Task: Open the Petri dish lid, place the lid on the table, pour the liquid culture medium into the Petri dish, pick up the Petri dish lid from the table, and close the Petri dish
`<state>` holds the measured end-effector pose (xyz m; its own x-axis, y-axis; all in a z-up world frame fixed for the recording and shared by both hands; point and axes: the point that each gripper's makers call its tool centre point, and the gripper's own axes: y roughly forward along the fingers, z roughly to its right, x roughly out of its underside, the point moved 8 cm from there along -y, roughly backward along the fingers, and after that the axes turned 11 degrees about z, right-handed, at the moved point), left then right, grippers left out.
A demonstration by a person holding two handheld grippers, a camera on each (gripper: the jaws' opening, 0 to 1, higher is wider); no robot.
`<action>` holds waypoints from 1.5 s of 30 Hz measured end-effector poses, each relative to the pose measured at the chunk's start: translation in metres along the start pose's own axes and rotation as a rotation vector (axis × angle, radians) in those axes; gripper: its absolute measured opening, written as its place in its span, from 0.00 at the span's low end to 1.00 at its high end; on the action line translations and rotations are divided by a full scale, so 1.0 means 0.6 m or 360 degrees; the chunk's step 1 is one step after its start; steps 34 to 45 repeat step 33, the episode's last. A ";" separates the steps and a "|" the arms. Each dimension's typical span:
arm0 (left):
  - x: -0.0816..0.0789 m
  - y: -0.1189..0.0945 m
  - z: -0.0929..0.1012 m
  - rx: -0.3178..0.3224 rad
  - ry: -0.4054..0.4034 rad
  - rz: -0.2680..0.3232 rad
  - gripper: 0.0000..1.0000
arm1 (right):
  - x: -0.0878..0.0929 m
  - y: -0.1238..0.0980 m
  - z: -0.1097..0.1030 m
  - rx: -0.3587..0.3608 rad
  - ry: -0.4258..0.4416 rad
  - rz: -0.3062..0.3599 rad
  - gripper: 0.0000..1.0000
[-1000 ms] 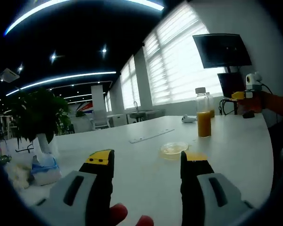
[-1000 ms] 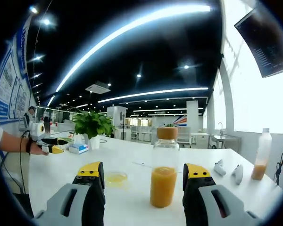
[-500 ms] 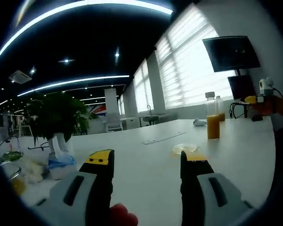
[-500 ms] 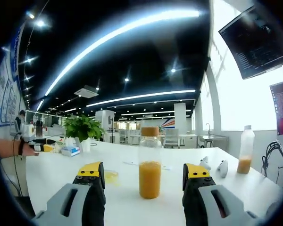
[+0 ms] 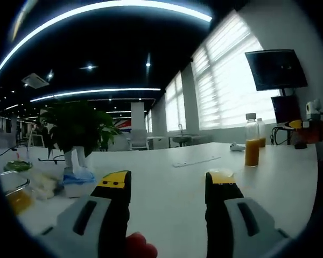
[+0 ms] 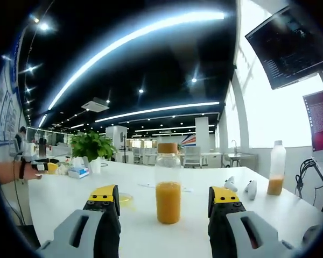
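While the right gripper [image 6: 163, 215] hovers low over the white desk [image 6: 194, 236] with its jaws spread wide and holding nothing, the jar of orange liquid [image 6: 168, 184] stands upright between them, farther out. The Petri dish [image 6: 125, 199] lies flat just left of the jar. The left gripper [image 5: 167, 201] is likewise wide open and empty, near a potted plant [image 5: 78, 134].

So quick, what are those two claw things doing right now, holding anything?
Left gripper: open, holding nothing.
Right gripper: open, holding nothing; the jar of orange liquid stands on the table beyond its jaws.
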<state>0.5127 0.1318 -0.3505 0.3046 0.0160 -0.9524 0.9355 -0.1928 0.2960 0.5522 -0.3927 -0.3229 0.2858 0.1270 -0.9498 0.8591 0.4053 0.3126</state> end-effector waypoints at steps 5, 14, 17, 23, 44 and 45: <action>0.003 -0.003 -0.002 -0.0010 -0.0008 -0.0003 0.47 | 0.001 0.004 -0.001 0.0010 -0.0008 -0.0001 0.61; 0.001 -0.008 -0.007 -0.0049 -0.0022 0.0011 0.46 | 0.000 0.008 0.001 0.0032 -0.0026 0.0007 0.61; 0.001 -0.008 -0.005 -0.0056 -0.0031 0.0014 0.46 | 0.000 0.008 -0.002 0.0029 -0.0017 0.0010 0.61; 0.001 -0.005 0.005 -0.0048 -0.0054 0.0022 0.46 | 0.001 0.012 -0.016 0.0006 -0.0002 0.0024 0.61; 0.006 -0.010 -0.002 -0.0059 -0.0072 0.0028 0.46 | 0.007 0.016 -0.011 -0.0002 -0.0007 0.0009 0.60; 0.006 -0.010 -0.002 -0.0059 -0.0072 0.0028 0.46 | 0.007 0.016 -0.011 -0.0002 -0.0007 0.0009 0.60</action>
